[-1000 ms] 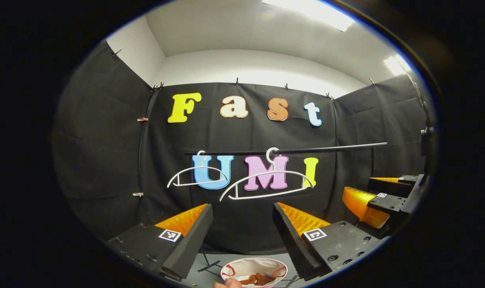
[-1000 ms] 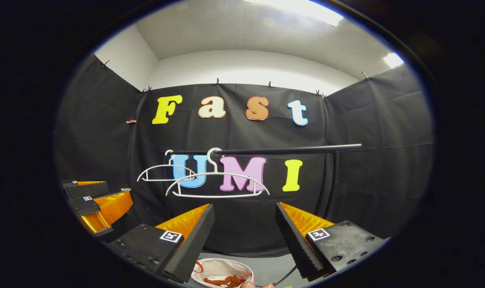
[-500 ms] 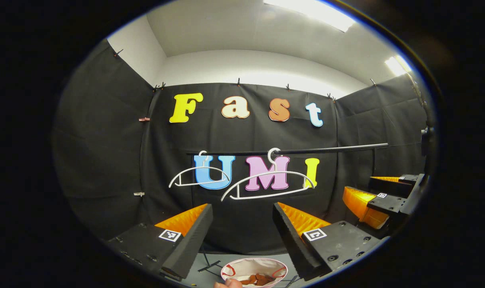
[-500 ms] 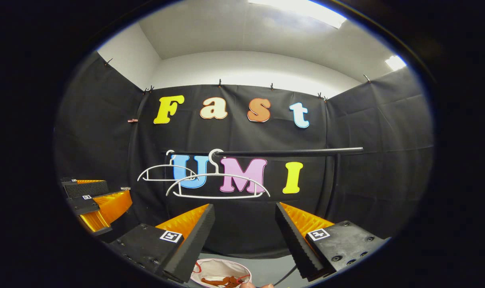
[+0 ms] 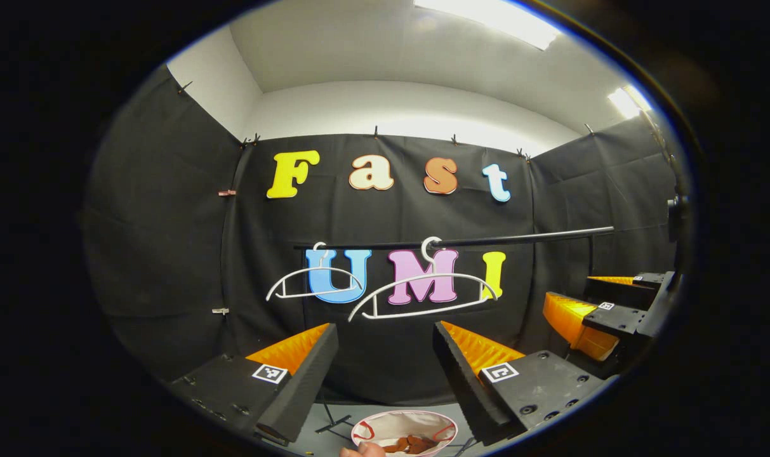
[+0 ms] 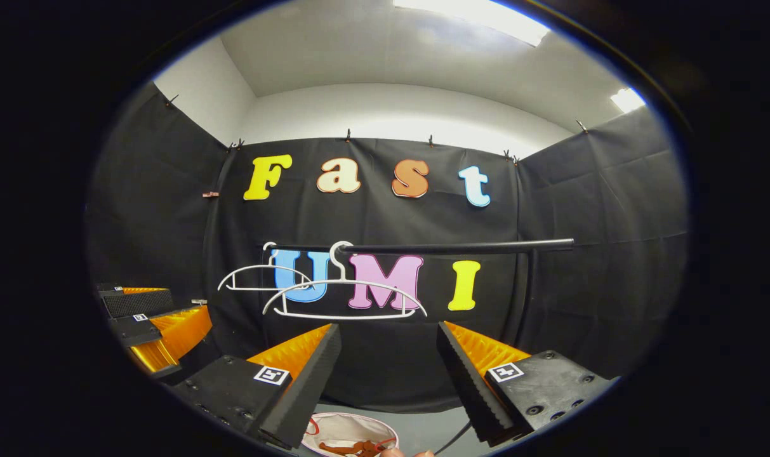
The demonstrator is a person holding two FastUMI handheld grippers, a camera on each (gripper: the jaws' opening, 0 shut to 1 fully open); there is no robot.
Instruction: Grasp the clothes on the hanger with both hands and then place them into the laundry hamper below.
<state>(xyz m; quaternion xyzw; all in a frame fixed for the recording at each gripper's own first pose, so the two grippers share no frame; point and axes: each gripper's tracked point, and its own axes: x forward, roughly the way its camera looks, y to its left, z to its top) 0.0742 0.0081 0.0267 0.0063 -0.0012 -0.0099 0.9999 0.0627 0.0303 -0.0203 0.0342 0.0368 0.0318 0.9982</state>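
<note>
Almost nothing has moved since a second ago: the black rail (image 5: 486, 240) and its two bare white plastic hangers (image 5: 423, 295) sit a shade lower in both views, so I have tipped up slightly. My left hand-held gripper (image 5: 385, 355) is spread wide with nothing between its fingers, and so is my right hand-held gripper (image 6: 388, 355), which also shows at three o'clock in the left gripper view. The rust-brown clothes (image 5: 411, 443) already lie in the round white fabric laundry hamper (image 5: 372, 426) at six o'clock, below. I judge the drop done; next I only need to back away clear.
</note>
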